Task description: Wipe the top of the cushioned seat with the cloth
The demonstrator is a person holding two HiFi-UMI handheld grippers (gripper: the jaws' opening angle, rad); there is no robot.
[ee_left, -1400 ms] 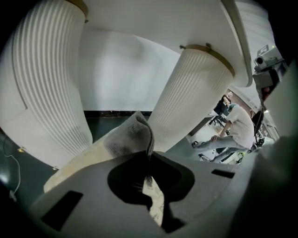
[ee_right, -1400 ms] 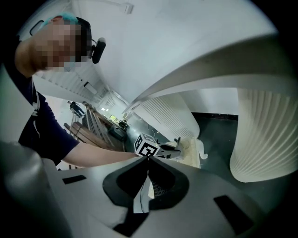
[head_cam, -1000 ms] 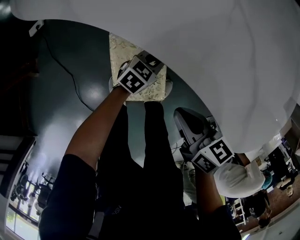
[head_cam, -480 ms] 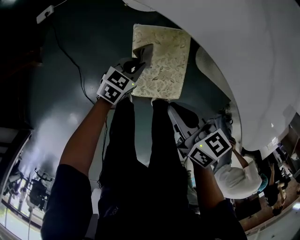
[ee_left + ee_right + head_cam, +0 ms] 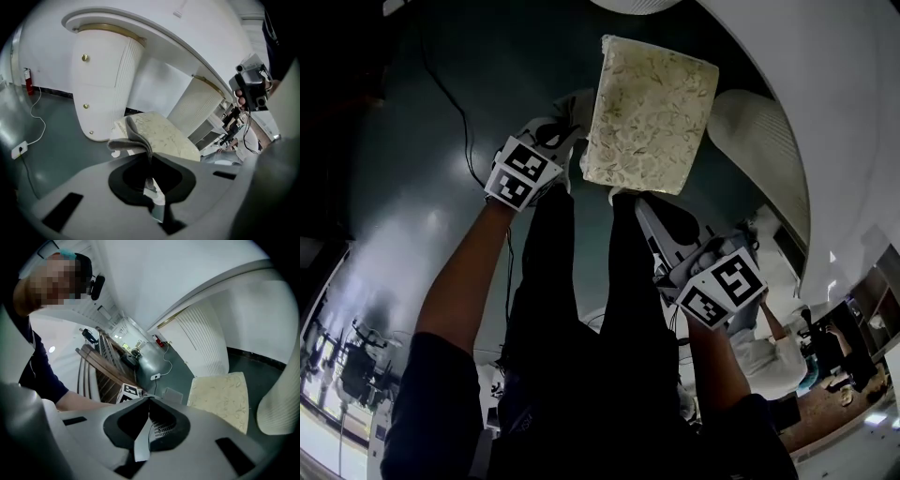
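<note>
The cushioned seat [image 5: 652,112] is a square pale cushion with a leafy pattern, standing on the dark floor ahead of my legs. My left gripper [image 5: 565,131] hangs at its left edge, shut on a folded grey cloth [image 5: 577,108] that droops beside the cushion's corner. In the left gripper view the cloth [image 5: 129,140] sticks out of the shut left gripper [image 5: 149,161] just in front of the cushion [image 5: 164,138]. My right gripper [image 5: 649,214] is held near my right leg, short of the cushion. It is shut on nothing [image 5: 149,411], with the cushion [image 5: 220,397] below and beyond it.
A white curved counter with fluted pedestals [image 5: 759,141] arcs round the cushion's far and right sides. A cable [image 5: 455,103] runs over the dark floor on the left to a power strip [image 5: 18,149]. Another person [image 5: 778,347] stands at the right.
My left gripper and the cloth have gone from over the cushion's top to its left edge. The cushion now shows whole, higher in view. The right gripper has hardly moved.
</note>
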